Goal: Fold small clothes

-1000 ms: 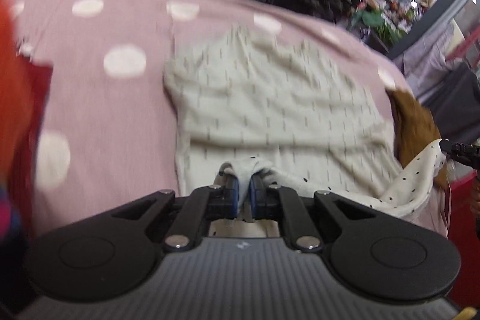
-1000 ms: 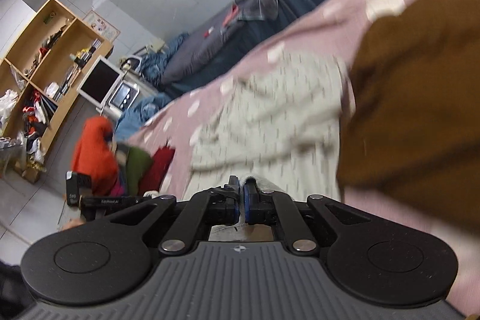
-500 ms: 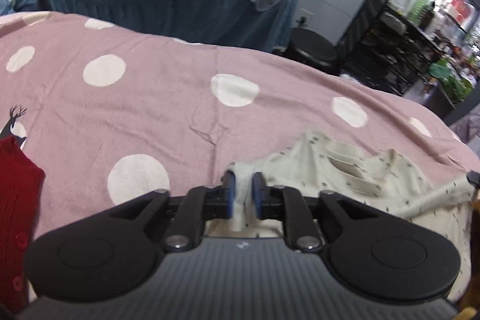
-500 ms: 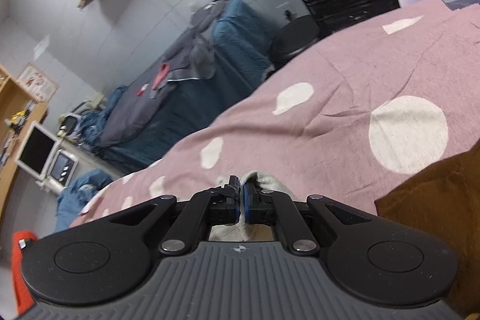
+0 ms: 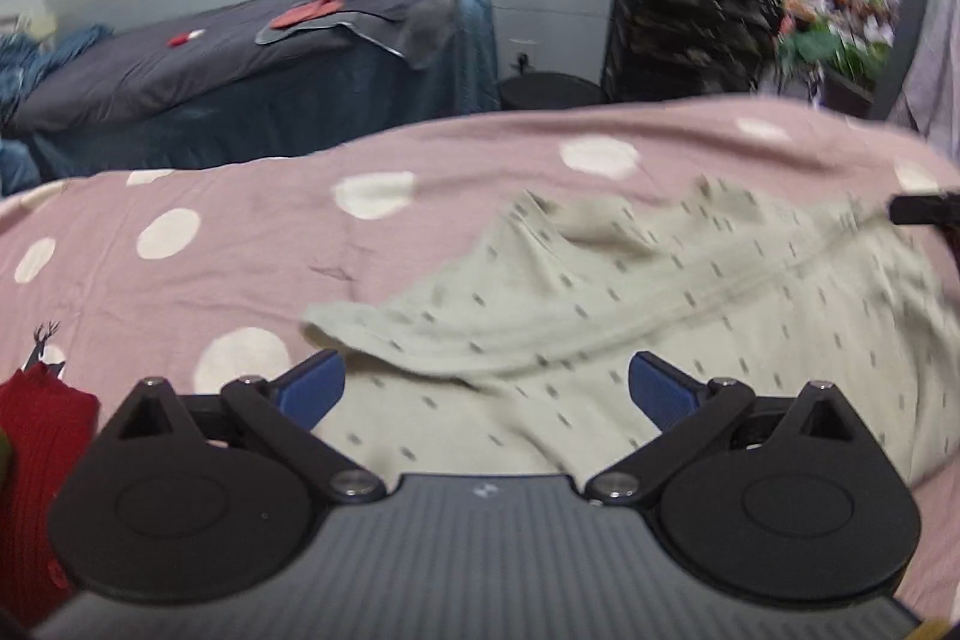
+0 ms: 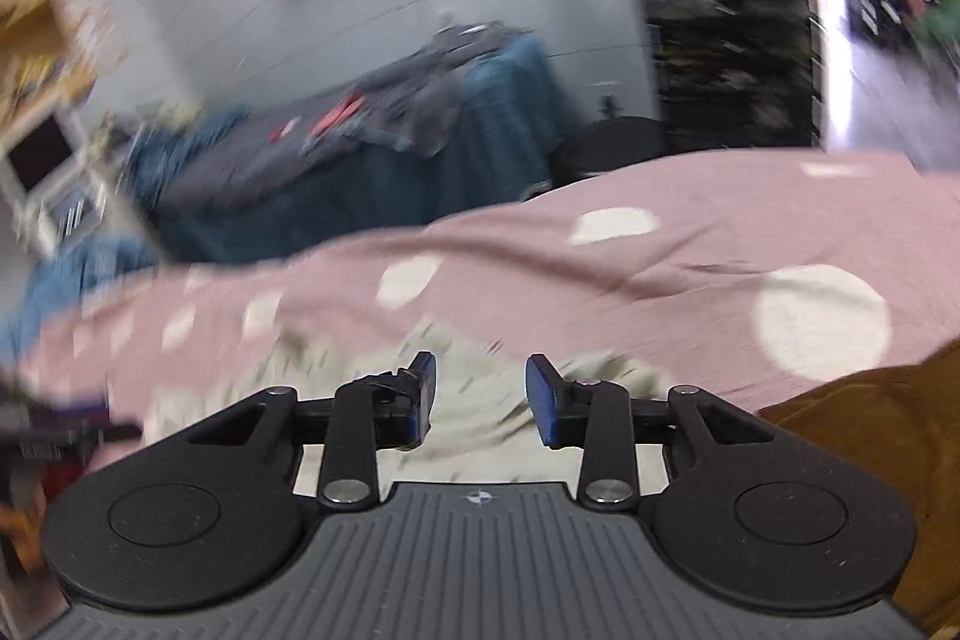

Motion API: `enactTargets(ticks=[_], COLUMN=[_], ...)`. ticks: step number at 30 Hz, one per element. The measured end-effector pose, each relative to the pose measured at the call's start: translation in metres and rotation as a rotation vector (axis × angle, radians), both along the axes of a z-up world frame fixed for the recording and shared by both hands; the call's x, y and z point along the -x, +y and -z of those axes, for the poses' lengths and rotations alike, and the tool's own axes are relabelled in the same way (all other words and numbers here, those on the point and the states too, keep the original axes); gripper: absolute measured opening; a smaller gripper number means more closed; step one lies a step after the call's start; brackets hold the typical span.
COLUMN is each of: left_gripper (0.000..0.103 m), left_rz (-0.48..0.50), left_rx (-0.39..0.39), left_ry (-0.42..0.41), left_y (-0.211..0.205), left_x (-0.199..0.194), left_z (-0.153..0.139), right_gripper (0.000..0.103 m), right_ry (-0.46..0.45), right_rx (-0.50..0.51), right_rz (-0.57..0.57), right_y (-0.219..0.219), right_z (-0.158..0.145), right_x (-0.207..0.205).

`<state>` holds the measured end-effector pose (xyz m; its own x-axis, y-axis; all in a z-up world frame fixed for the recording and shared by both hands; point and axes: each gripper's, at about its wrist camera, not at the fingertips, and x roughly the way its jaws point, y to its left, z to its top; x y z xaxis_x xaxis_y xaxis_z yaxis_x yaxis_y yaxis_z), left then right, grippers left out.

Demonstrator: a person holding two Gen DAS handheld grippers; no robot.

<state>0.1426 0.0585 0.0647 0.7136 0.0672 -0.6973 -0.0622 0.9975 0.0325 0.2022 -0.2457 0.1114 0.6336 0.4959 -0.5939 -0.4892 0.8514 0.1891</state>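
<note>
A bed with a pink cover [image 5: 252, 250] dotted with white circles fills the lower half of both views, and behind it stands a second bed draped in dark blue and grey bedding [image 5: 228, 82], with a black shelving rack [image 5: 690, 34] to the right of it. On the pink cover lies the pale cream garment [image 5: 630, 316] with small dark dashes, folded over on itself so that an upper layer ends in a creased edge across the lower one. A brown garment [image 6: 870, 418] lies at the right edge of the right wrist view, and a red knitted piece [image 5: 42, 436] sits at the left edge of the left wrist view. The left tool [image 5: 486, 388] hangs over the cream garment with its blue pads spread wide, gripping nothing. The right tool [image 6: 480, 394] is above the same garment's blurred edge, its pads parted more narrowly and likewise empty.
</note>
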Motion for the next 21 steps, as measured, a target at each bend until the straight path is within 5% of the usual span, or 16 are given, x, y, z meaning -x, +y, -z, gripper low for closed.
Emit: enactTargets(ticks=[3, 5, 7, 10, 14, 16, 21], left_gripper=[0.102, 0.101, 0.102, 0.103, 0.103, 0.103, 0.103], left_rz=[0.002, -0.014, -0.046, -0.096, -0.161, -0.194, -0.312], left_rx=[-0.047, -0.067, -0.065, -0.054, -0.084, -0.119, -0.256], left_ry=[0.065, 0.114, 0.129, 0.124, 0.147, 0.14, 0.066], left_y=[-0.027, -0.032, -0.028, -0.015, 0.004, 0.013, 0.035], left_x=[-0.003, -0.014, -0.025, -0.052, -0.096, -0.115, -0.147], left_z=[0.025, 0.042, 0.052, 0.057, 0.057, 0.053, 0.025], right_gripper=[0.056, 0.056, 0.056, 0.06, 0.08, 0.082, 0.082], right_ry=[-0.069, -0.039, 0.051, 0.011, 0.081, 0.122, 0.016], right_rx=[0.183, 0.247, 0.23, 0.225, 0.2, 0.145, 0.195], right_rz=[-0.088, -0.074, -0.026, -0.002, 0.074, 0.102, 0.162], right_y=[0.034, 0.045, 0.049, 0.052, 0.053, 0.052, 0.057], right_z=[0.025, 0.045, 0.061, 0.061, 0.058, 0.056, 0.038], right_x=[0.026, 0.025, 0.007, -0.009, -0.055, -0.08, -0.117])
